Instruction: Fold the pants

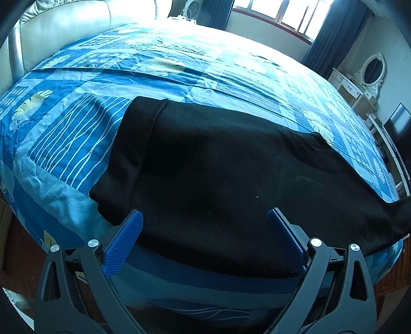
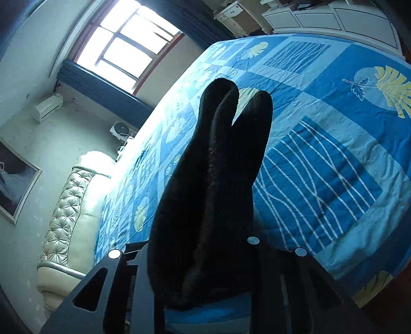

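The jaws of the left gripper [image 1: 204, 232] stand wide apart, empty, their blue ribbed pads [image 1: 123, 244] hanging just over the near edge of the black pants [image 1: 218, 169]. The jaws of the right gripper [image 2: 205, 272] are closed on a bunched end of the same pants [image 2: 213, 185], which rise in thick folds straight up in front of that camera and hide the pads; a ribbed cuff shows among the folds.

In the left wrist view the pants lie spread flat across the near part of the bed [image 1: 77, 144], one edge folded over on the left side, the far right end trailing off toward the bed's edge. The bed carries a blue patchwork cover [image 2: 334, 159] printed with white wavy lines and pale yellow leaves, lightly creased. Below the bed's near edge a strip of reddish wooden floor [image 1: 18, 244] shows.

Beyond the cover, a cream tufted headboard [image 2: 69, 210] runs along one side of the bed. Farther back stand a white dresser [image 1: 352, 87] with an oval mirror [image 1: 373, 69], and a bright window [image 1: 277, 12] flanked by dark blue curtains [image 1: 334, 33]. In the right wrist view an air conditioner [image 2: 47, 108] hangs on the wall, a small fan [image 2: 120, 129] sits near the head of the bed, and a framed picture [image 2: 15, 185] hangs beside the headboard.
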`<state>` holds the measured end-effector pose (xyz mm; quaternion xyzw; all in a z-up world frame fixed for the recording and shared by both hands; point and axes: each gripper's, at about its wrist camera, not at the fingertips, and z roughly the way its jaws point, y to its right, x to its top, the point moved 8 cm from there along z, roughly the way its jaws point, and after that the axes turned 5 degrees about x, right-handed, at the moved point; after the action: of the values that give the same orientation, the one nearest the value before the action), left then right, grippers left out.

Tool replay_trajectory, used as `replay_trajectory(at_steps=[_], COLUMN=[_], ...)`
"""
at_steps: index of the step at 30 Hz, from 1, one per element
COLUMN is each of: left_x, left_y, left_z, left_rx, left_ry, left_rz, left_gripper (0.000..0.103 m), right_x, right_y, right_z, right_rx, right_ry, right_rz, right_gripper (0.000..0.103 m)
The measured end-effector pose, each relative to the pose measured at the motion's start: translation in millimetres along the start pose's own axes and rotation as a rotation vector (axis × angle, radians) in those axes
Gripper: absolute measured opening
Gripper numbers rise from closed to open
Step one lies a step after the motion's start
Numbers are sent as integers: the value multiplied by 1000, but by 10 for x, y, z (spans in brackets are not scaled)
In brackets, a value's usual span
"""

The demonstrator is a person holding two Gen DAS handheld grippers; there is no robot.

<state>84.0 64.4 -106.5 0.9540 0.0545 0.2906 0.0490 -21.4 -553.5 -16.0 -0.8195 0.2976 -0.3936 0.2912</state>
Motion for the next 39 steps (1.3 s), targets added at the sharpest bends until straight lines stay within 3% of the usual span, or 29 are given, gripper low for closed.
replay_trajectory(at_steps=[5, 9, 26, 39], left_x=[2, -9, -62, -74], left_y=[171, 280, 549, 608], left_z=[-80, -136, -207, -212], left_rx=[-30, -44, -98, -102], left_ry=[-4, 11, 4, 6], left_rz=[42, 68, 109, 121], left_gripper=[97, 97, 97, 97], right_x=[-212, -384, -1286, -1988], right_y=[-651, -754, -1255, -1561], right_z=[229, 276, 1330, 1838], right_rx=[-8, -22, -148, -246], right_ry=[-18, -47, -170, -270], right_rz=[-115, -166, -328, -551], right_gripper=[25, 25, 25, 25])
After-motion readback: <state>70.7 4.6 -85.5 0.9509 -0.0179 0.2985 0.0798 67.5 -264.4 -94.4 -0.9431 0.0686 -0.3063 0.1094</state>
